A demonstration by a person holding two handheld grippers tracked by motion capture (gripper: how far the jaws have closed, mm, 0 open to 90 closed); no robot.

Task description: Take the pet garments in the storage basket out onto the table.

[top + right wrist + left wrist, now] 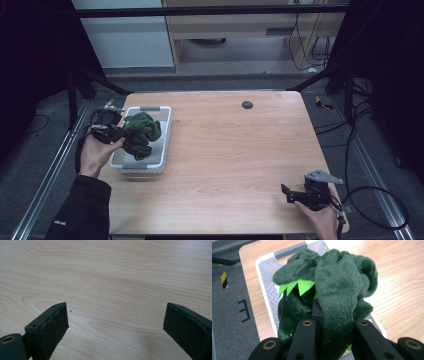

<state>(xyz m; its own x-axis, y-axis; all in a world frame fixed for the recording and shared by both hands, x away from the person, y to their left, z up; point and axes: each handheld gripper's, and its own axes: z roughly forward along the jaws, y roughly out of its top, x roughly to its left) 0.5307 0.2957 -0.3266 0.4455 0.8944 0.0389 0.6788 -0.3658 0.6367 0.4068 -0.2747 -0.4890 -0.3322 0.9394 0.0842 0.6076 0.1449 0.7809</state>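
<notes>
A dark green plush toy (141, 134) with light green felt spikes hangs over the white perforated basket (164, 131) at the table's left side. My left gripper (121, 134) is shut on it, held in a hand at the basket's left rim. In the left gripper view the plush toy (337, 290) bulges between the two black jaws, with the basket (265, 272) below it. My right gripper (292, 195) rests near the table's front right corner, open. In the right gripper view its jaws stand wide apart over bare wood with nothing between the fingertips (56, 322).
The wooden table (235, 150) has a small black round cap (247, 104) near its far edge. Dark floor, rails and cables surround the table; a cable trails from the right gripper off the right edge.
</notes>
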